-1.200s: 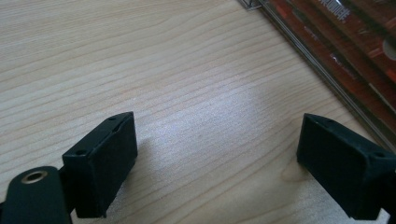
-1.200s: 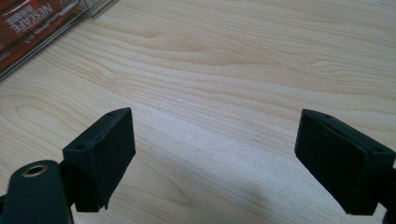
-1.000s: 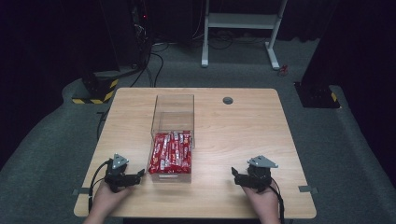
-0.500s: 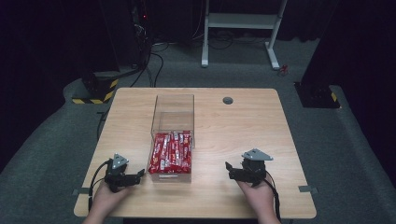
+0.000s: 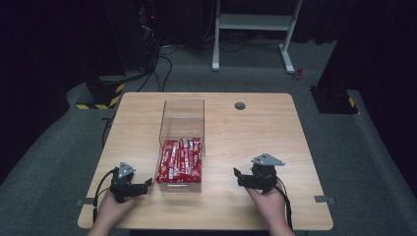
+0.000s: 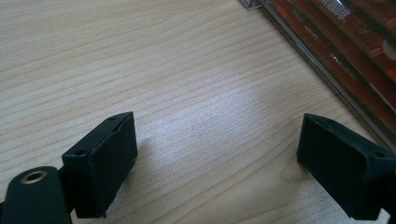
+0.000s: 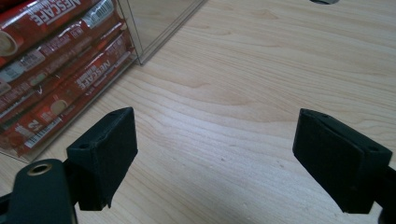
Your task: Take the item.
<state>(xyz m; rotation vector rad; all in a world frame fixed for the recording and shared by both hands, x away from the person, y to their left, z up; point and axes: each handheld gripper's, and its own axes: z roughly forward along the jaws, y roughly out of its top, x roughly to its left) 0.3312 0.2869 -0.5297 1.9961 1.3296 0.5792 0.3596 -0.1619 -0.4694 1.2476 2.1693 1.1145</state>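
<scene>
A clear plastic box (image 5: 180, 145) stands lengthwise near the middle of the wooden table (image 5: 255, 132), its near half packed with red Nescafé sachets (image 5: 180, 160) laid side by side and its far half bare. The left gripper (image 5: 139, 187) rests just beside the box's near left corner, and in the left gripper view its jaws stand wide apart over bare wood with nothing between them. The right gripper (image 5: 237, 177) sits farther off on the other side, pointing toward the box, its jaws spread equally wide and holding nothing; the right gripper view shows the box wall (image 7: 140, 32) and the sachets (image 7: 56, 65) behind it at the upper left. The sachets are slim foil sticks printed in red with white lettering, a small cup picture and a barcode at one end; they lie in layers, though how many deep is hard to tell through the glare on the plastic. Each stick is probably very light, soft and slightly crinkly, with a slick skin that could slide out of a loose pinch. The safest hold is likely across the narrow width near the middle of one stick, reached from above through the open top, squeezing gently so the powder inside is not burst from its seal. The box itself looks rigid but smooth-walled and light enough to skid if nudged.
</scene>
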